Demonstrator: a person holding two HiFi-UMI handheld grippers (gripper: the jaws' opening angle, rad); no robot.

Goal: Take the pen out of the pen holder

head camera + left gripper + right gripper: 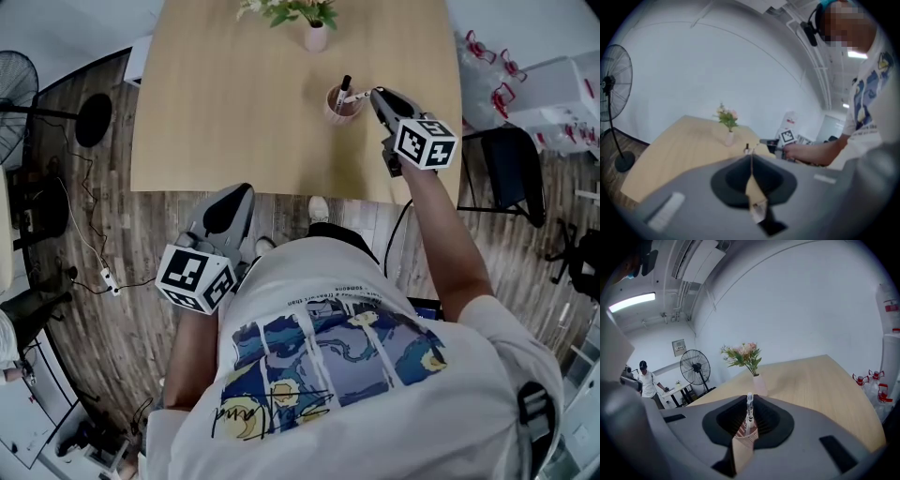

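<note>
A tan pen holder [342, 105] stands on the wooden table [234, 112], with a black pen [344, 86] sticking out of it. My right gripper [375, 94] is just right of the holder, shut on a white pen [360, 96] that slants over the rim. In the right gripper view the white pen [749, 412] stands upright, pinched between the jaws of the right gripper [749, 400]; the holder is hidden there. My left gripper [239, 193] hovers over the floor near the table's front edge. The left gripper [751, 157] has its jaws shut with nothing between them.
A pink vase of flowers [315, 34] stands at the table's far edge. A black chair [511, 173] and water bottles [487, 56] are at the right. A standing fan [19, 80] and a cable [94, 253] occupy the floor at the left. A person [647, 380] stands far back.
</note>
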